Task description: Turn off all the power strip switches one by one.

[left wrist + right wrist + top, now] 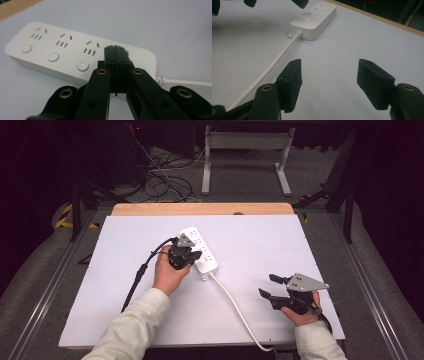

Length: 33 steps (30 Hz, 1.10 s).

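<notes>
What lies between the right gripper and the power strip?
Bare white tabletop, crossed by the white cord trailing from the power strip; the right gripper view shows it.

No text, label or number seems readable anywhere, not even on the power strip (pixel 75 53).

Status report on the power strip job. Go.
Left gripper shut, jaws pressed together, tips over the cable end of the power strip; contact unclear. Right gripper open, apart from the strip. White cable trails between both hands.

Dim lab, white work table (pixel 280 245), floor cables (pixel 160 175), metal frame (pixel 245 142)
</notes>
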Available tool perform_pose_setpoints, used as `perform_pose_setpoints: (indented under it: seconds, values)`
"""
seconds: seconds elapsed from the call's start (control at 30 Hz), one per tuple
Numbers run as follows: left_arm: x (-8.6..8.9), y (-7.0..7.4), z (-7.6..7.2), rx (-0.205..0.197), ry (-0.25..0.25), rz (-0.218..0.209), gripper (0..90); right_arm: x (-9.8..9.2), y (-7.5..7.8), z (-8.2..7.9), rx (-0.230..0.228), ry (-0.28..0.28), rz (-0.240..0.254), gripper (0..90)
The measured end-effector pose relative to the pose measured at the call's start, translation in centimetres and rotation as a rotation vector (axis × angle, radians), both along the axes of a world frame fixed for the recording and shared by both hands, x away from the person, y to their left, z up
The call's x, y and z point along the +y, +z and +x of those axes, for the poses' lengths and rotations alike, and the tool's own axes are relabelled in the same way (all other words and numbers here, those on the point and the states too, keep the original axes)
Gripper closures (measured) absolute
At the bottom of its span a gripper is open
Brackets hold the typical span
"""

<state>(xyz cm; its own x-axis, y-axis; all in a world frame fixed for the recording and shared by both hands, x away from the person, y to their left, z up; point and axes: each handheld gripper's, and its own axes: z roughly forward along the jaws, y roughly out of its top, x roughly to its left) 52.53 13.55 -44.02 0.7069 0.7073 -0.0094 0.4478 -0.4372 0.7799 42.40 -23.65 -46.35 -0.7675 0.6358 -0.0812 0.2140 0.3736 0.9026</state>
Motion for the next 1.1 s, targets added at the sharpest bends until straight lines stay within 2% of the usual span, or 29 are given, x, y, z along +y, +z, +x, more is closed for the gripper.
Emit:
perform_pose_setpoints:
  seconds: [0.03, 0.07, 0.2, 0.37, 0.47, 0.53, 0.73, 0.77, 1.1]
  values:
    - [0.0, 0.0, 0.0, 0.000, 0.000, 0.000, 90.0, 0.0, 0.0, 0.0, -0.002, 0.001, 0.000, 37.5]
    - [0.6, 0.7, 0.1, -0.019, -0.001, -0.005, 90.0, 0.0, 0.0, 0.0, -0.002, -0.001, 0.000, 37.5]
    - [1.3, 1.2, 0.5, -0.026, 0.009, -0.021, 90.0, 0.0, 0.0, 0.0, -0.001, 0.003, -0.003, 37.5]
    - [2.8, 1.5, 1.9, -0.004, 0.062, -0.037, 90.0, 0.0, 0.0, 0.0, -0.003, -0.001, -0.002, 37.5]
    - [3.0, 1.4, 2.3, 0.007, 0.072, -0.035, 90.0, 0.0, 0.0, 0.0, -0.002, 0.001, 0.000, 37.5]
    - [3.3, 0.8, 3.0, 0.013, 0.068, -0.058, 90.0, 0.0, 0.0, 0.1, -0.002, 0.003, -0.006, 37.5]
    - [3.0, -0.2, 3.7, 0.033, 0.078, -0.072, 89.8, 0.0, 0.0, 0.1, -0.001, 0.001, -0.003, 37.5]
    - [2.9, -0.2, 3.7, 0.034, 0.080, -0.075, 87.6, -0.1, 0.0, 0.1, -0.002, 0.001, -0.005, 37.5]
    - [2.3, -0.8, 3.7, 0.046, 0.058, -0.047, 90.0, -0.1, 0.0, 0.1, -0.001, 0.001, -0.003, 37.6]
